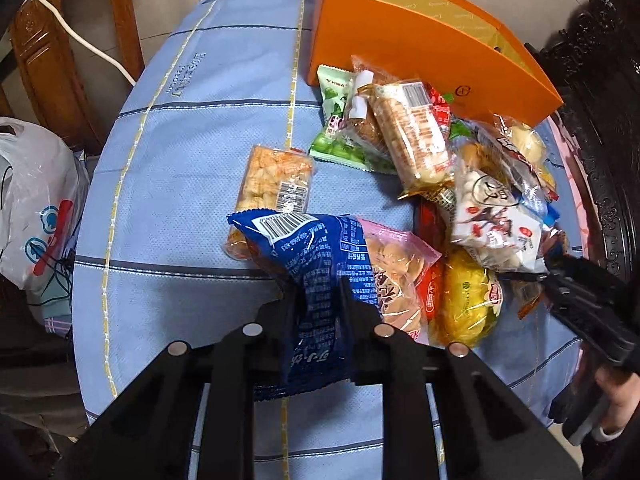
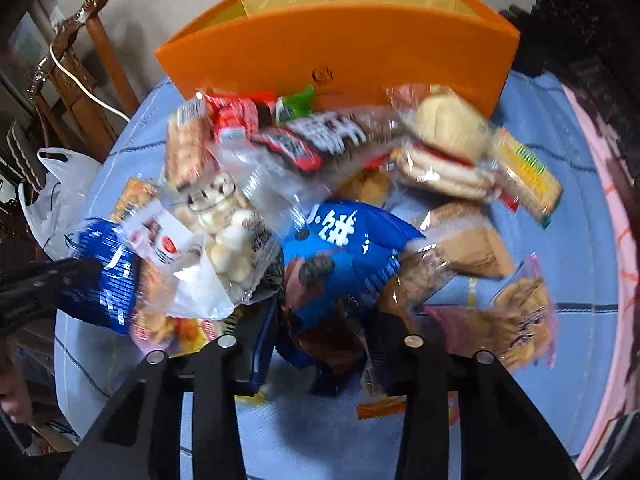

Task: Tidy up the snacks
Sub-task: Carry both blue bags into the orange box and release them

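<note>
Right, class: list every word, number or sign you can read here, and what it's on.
No text reads clearly.
Barcoded blue packet: upside-down print, too small.
Orange box: round logo, gold script, too small.
Tablecloth: woven wording, too small.
Blue cookie packet: large white characters, blurred.

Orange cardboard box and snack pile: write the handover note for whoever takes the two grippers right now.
Left gripper: shut on a dark blue foil snack bag with a barcode.
Right gripper: jaws either side of a bright blue cookie packet; grip unclear in the blur.
Orange cardboard box: open, at the far edge of the blue checked tablecloth; its floor is out of sight.
Mixed wrapped snacks pile: heaped in front of the box.
Left: box both blue packs, then the pile.
</note>
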The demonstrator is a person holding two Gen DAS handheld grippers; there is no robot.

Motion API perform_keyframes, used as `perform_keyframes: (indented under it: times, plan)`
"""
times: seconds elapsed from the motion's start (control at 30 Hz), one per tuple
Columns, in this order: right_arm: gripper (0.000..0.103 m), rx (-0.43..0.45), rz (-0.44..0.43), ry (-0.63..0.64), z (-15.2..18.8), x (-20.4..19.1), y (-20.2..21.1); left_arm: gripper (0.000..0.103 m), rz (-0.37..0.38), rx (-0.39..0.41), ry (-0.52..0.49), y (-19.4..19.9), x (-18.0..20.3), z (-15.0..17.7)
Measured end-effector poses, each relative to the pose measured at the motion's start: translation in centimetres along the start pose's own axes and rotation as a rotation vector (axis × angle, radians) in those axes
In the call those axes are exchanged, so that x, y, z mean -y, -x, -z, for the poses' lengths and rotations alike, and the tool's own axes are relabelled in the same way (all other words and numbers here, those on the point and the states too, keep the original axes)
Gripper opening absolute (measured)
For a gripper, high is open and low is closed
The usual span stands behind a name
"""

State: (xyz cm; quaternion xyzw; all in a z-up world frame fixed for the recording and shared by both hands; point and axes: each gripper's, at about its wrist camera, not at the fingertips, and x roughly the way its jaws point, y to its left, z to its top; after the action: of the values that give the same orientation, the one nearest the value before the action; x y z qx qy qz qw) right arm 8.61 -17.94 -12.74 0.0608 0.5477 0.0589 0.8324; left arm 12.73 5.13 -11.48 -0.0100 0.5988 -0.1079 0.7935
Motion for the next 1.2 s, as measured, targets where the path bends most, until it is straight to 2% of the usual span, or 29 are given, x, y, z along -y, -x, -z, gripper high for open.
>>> perform_keyframes:
  times: [0.13,0.3,0.5,0.7,0.87,1.0,1.13,1.17,1.2]
  plan:
    - [0.038,0.037,-0.039,-0.071,0.5,2.4,2.9,0.018,0.012,0.01,-0.004,0.7,0.1,-0.1]
    - [0.038,0.1,-0.091,-0.175,1.3,6.2,6.6,0.018,0.029,0.091,-0.053,4.1,1.0,-0.8]
    - [0.038,0.172,-0.113,-0.178,0.7,6.7,9.4,0.018,0.06,0.16,-0.064,7.1,2.0,-2.8]
    - [0.038,0.303,-0.152,-0.129,-4.4,6.2,12.5,0.018,0.086,0.254,-0.086,10.0,3.4,-6.7]
    - [0.038,0.405,-0.157,-0.124,-10.8,6.7,13.0,0.018,0.108,0.346,-0.102,11.4,5.6,-12.5]
    - [0.038,0.422,-0.144,-0.149,-15.7,7.1,10.5,0.018,0.113,0.374,-0.098,10.4,7.2,-17.4]
    - [0.04,0.382,-0.144,-0.2,-18.7,7.6,6.2,0.02,0.124,0.358,-0.08,7.2,8.9,-21.8]
    - [0.04,0.373,-0.144,-0.213,-19.0,7.6,5.2,0.022,0.114,0.344,-0.075,6.2,9.2,-22.5]
    - [0.053,0.352,-0.104,-0.23,-19.2,7.8,4.1,0.04,0.098,0.328,-0.069,5.3,9.5,-23.1]
